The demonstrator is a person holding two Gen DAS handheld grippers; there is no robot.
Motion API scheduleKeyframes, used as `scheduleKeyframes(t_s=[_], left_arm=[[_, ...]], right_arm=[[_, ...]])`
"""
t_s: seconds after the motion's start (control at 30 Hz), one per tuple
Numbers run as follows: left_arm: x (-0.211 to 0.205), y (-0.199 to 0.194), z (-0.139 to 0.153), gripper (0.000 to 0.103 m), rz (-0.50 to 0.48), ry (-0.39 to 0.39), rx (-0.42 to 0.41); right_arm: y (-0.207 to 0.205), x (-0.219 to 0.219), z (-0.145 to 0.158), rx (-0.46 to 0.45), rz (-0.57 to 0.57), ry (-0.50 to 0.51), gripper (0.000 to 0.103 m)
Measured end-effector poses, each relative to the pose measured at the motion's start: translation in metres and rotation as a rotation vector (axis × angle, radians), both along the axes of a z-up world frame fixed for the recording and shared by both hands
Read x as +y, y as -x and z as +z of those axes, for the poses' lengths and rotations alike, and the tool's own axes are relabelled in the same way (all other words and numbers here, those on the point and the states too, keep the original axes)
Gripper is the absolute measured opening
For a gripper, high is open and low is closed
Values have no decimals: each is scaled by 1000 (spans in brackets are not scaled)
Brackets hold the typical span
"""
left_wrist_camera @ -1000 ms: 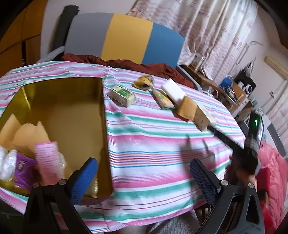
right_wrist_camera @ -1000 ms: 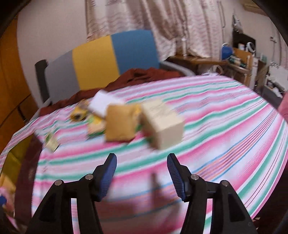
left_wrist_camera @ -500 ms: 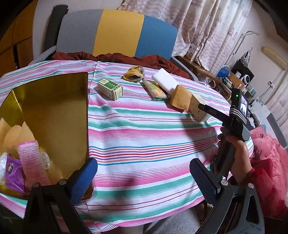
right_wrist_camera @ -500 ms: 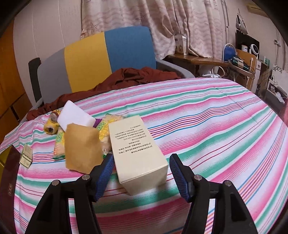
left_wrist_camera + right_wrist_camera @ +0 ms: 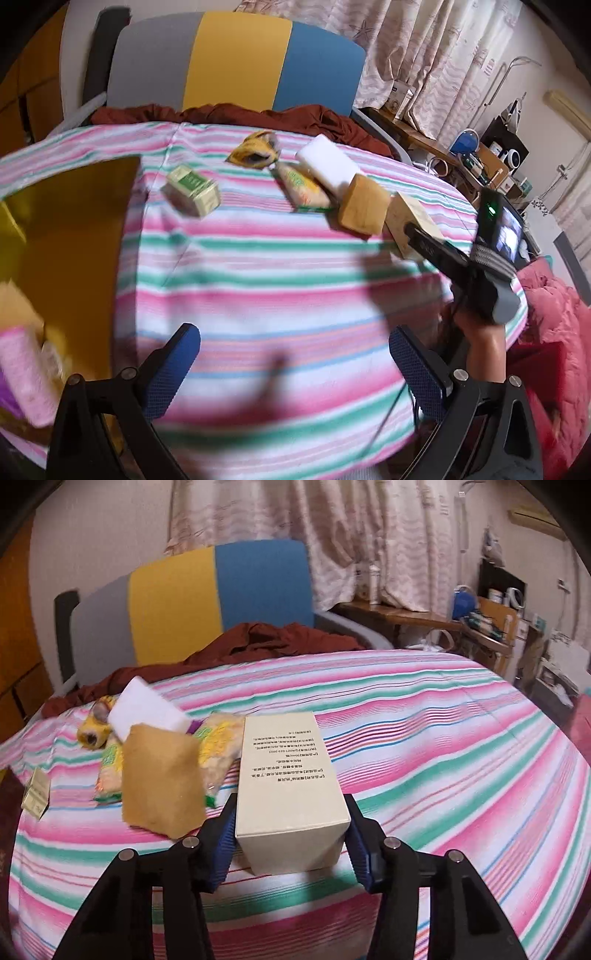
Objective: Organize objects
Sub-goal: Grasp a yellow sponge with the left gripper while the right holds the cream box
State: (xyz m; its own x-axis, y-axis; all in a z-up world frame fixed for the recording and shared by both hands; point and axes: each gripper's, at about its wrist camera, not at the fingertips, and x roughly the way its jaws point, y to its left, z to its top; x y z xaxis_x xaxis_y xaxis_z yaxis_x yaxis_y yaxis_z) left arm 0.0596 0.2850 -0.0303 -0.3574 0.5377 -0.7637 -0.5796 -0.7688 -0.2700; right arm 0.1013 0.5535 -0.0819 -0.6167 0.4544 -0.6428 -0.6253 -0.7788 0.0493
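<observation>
**Hidden, cropped, blurred**

Left wrist view smeared by motion: gold tin (image 5: 74,236) cut off at left edge, contents there a pink and purple blur, unidentifiable. Cream box (image 5: 413,218) partly covered by the right gripper (image 5: 424,240); pad contact unreadable from this view. Right wrist view: print on cream box (image 5: 291,771) too small to read. Snack packet (image 5: 218,746) half hidden behind brown pouch (image 5: 162,779). Small green carton (image 5: 37,794) near left edge, label illegible.

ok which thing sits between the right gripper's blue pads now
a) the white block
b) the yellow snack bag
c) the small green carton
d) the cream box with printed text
d: in the right wrist view the right gripper has closed its blue pads against both sides of the cream box.
</observation>
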Motion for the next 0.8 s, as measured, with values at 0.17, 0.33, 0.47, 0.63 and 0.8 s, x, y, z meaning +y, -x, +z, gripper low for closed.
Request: scheduleKeyframes(t_s=[0.17, 0.33, 0.47, 0.63, 0.8], left_arm=[[46, 22, -2, 103, -1, 42, 10], [96, 47, -14, 103, -27, 107, 33], [134, 66, -29, 103, -54, 122, 39], [168, 75, -44, 103, -108, 148, 141], [179, 80, -49, 102, -134, 104, 167]], right_arm=[[-17, 6, 2, 48, -103, -5, 51], [-23, 9, 4, 58, -158, -10, 51], [-25, 11, 4, 72, -171, -7, 51], [-24, 10, 4, 73, -177, -18, 51], [-26, 9, 4, 76, -191, -25, 51]])
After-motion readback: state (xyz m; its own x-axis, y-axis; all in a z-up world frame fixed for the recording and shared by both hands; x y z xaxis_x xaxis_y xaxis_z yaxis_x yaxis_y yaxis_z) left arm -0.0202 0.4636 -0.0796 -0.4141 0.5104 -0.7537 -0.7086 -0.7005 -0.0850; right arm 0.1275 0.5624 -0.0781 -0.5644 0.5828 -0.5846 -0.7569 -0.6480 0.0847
